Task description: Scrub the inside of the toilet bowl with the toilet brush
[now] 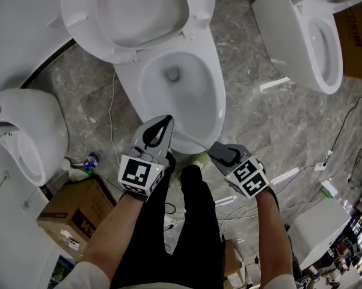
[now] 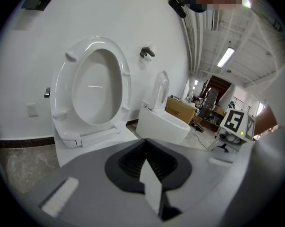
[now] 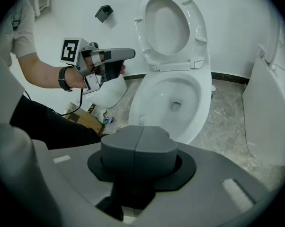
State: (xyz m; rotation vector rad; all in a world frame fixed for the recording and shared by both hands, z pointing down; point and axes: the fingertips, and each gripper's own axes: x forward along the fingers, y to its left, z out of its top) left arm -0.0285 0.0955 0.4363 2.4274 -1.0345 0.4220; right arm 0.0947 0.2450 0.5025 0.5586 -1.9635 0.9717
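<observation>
Holding both pairs of fingers (image 3: 128,148) pressed together on nothing, I have the left gripper (image 1: 167,120) and right gripper (image 1: 214,150) at the toilet bowl's (image 1: 219,101) near rim. No brush shows in any view. I expect it to be light and stiff-handled, best gripped high on the handle. The bowl is a smooth, glossy white oval, with the seat (image 1: 79,14) raised behind it.

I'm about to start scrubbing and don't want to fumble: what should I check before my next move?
1. Toilet seat raised: ok.
2. Bowl open, nothing lying in it: ok.
3. Brush in a gripper: not ok; left gripper and right gripper are both shut and empty.
4. Brush's whereabouts: cannot tell; none in any view.
5. Floor beside the bowl free of snags: not ok; a white cable lies there.
</observation>
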